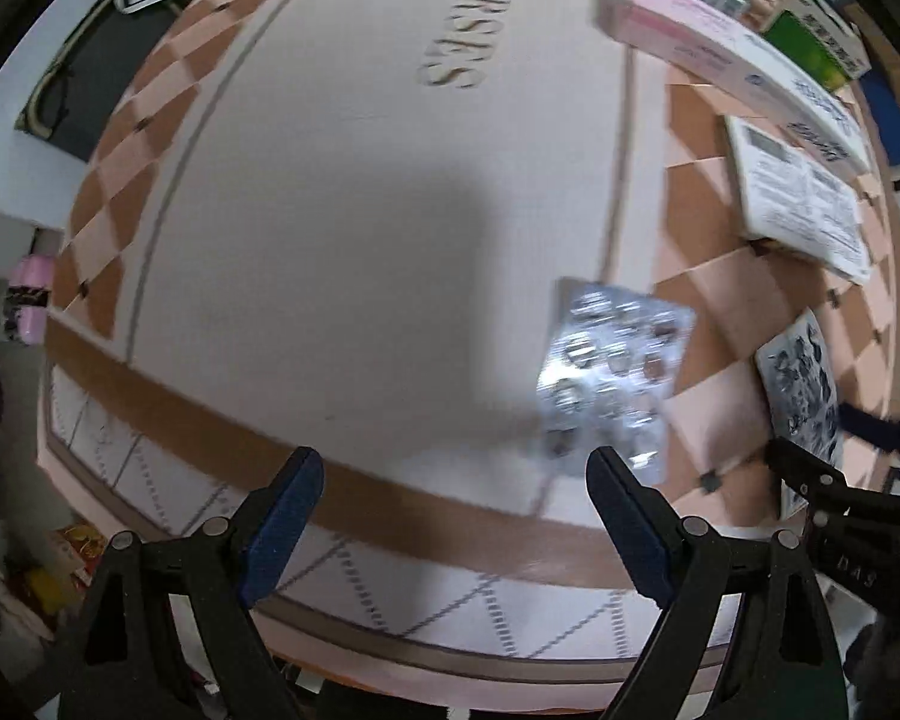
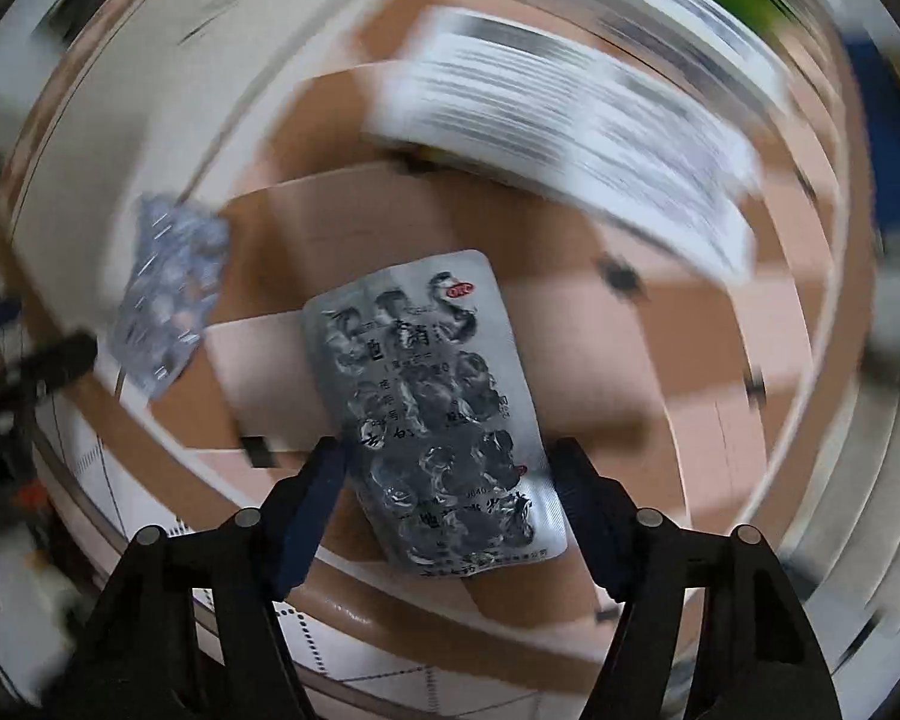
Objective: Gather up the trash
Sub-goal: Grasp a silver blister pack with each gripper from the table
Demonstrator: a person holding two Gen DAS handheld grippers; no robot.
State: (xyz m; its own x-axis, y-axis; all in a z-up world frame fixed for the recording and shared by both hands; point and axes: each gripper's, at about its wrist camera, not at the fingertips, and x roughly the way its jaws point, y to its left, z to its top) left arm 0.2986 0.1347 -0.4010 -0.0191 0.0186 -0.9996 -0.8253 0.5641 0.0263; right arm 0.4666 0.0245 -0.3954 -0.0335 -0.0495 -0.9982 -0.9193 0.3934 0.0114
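Observation:
Two used silver blister packs lie on the checkered tablecloth. One crumpled pack (image 1: 612,372) lies just beyond my left gripper's right finger; it also shows in the right wrist view (image 2: 168,318). The other pack (image 2: 438,414), printed with dark characters, lies flat between the open fingers of my right gripper (image 2: 447,468); it shows in the left wrist view (image 1: 801,384) at the right. My left gripper (image 1: 453,480) is open and empty above the table's near edge. The right gripper (image 1: 822,450) shows at the far right of the left wrist view.
A folded printed leaflet (image 1: 804,204) lies beyond the packs, also in the right wrist view (image 2: 576,138). Medicine boxes, pink-white (image 1: 720,54) and green (image 1: 816,42), stand at the back right. The table edge (image 1: 390,546) runs close below the grippers. The right wrist view is motion-blurred.

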